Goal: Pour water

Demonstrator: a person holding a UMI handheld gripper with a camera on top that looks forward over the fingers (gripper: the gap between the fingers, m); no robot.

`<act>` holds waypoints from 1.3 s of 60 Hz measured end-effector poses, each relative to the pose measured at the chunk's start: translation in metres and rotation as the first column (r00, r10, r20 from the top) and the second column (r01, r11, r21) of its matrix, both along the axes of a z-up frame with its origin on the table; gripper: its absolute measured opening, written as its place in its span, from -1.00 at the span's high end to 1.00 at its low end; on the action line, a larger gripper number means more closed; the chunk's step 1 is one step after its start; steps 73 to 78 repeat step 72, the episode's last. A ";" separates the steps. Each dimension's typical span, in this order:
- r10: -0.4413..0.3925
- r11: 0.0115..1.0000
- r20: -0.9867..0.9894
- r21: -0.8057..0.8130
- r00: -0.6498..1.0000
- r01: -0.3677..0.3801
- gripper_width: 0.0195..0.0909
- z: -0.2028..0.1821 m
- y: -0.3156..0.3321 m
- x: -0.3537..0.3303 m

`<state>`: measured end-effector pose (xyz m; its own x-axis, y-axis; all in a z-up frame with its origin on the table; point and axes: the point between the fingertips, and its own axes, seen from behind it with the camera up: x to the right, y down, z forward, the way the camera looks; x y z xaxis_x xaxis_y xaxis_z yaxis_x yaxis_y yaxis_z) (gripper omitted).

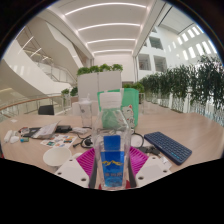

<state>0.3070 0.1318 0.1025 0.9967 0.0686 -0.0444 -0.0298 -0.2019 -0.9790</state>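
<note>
A clear plastic water bottle (112, 150) with a blue label stands upright between my fingers, its neck reaching up in front of a green-and-white carton (117, 102). My gripper (112, 172) is shut on the bottle: both pink pads (87, 160) press against its sides at label height. The bottle's base is hidden below the fingers. I see no cup or glass clearly; a white round dish (54, 156) lies on the table to the left of the fingers.
A wooden table (175, 128) stretches ahead. A dark keyboard (167, 146) lies to the right of the fingers. Papers and small clutter (40, 131) cover the left side. White planters with green plants (99, 80) stand behind the carton.
</note>
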 end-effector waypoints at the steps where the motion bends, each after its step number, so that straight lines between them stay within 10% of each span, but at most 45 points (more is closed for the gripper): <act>1: 0.004 1.000 -0.004 -0.004 1.000 -0.004 0.25 -0.003 -0.001 -0.001; 22: 0.032 0.998 0.028 -0.056 0.999 -0.031 0.08 -0.031 -0.003 0.002; 30: 0.051 0.979 0.019 -0.197 0.998 -0.047 -0.84 -0.046 -0.031 -0.001; 58: -0.178 0.963 0.075 -0.193 0.981 0.190 -0.79 0.083 -0.254 -0.058; 78: -0.150 0.968 0.082 -0.189 0.985 0.163 -0.79 0.144 -0.326 -0.139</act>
